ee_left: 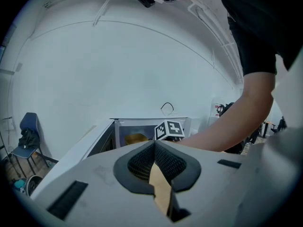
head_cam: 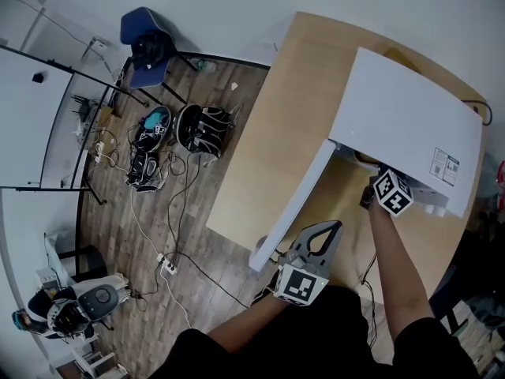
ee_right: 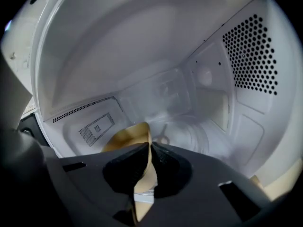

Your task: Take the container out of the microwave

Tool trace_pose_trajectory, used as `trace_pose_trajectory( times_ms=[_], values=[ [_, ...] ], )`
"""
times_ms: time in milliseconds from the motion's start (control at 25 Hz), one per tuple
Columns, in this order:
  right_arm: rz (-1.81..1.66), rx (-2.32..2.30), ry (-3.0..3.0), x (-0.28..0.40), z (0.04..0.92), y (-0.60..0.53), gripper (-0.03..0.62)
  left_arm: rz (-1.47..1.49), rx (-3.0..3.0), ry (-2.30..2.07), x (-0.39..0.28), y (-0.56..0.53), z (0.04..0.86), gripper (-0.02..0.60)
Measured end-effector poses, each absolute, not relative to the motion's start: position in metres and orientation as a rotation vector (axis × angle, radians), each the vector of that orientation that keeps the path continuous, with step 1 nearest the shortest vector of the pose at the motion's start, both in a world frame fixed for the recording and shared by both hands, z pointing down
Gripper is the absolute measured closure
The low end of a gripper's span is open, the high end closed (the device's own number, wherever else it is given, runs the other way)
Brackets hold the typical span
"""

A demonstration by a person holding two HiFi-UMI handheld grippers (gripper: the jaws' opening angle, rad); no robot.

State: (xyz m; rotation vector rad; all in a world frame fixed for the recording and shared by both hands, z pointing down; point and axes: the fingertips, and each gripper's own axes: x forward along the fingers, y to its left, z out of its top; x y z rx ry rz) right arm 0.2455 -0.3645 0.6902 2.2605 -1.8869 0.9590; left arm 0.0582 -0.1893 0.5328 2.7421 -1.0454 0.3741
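A white microwave (head_cam: 410, 125) stands on a wooden table (head_cam: 264, 140) with its door (head_cam: 296, 204) swung open toward me. My right gripper (ee_right: 150, 144) reaches into the cavity and is shut on the thin wall of a tan paper container (ee_right: 125, 138). In the head view only its marker cube (head_cam: 392, 192) shows at the opening. The left gripper view shows the container (ee_left: 136, 138) inside the microwave beside that cube (ee_left: 169, 129). My left gripper (head_cam: 330, 226) hovers in front of the door's lower end, shut, with nothing between its fingers.
A glass turntable (ee_right: 199, 131) lies on the cavity floor. On the wood floor left of the table are a blue chair (head_cam: 146, 42), bags (head_cam: 203, 129) and loose cables (head_cam: 170, 235). A white device (head_cam: 79, 302) sits at the bottom left.
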Motion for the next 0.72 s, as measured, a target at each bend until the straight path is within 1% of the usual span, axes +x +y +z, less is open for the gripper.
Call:
trace_pose_trajectory(
  times_ms=[240, 720],
  values=[
    [1.001, 2.293, -1.890, 0.249, 0.681, -0.344, 0.517, 0.337, 2.731, -1.057, 0.049, -0.180, 0.528, 0.571],
    [1.110, 2.325, -1.825, 0.241, 0.672, -0.259, 0.517, 0.309, 2.739, -1.047, 0.019, -0.135, 0.512, 0.571]
  ],
)
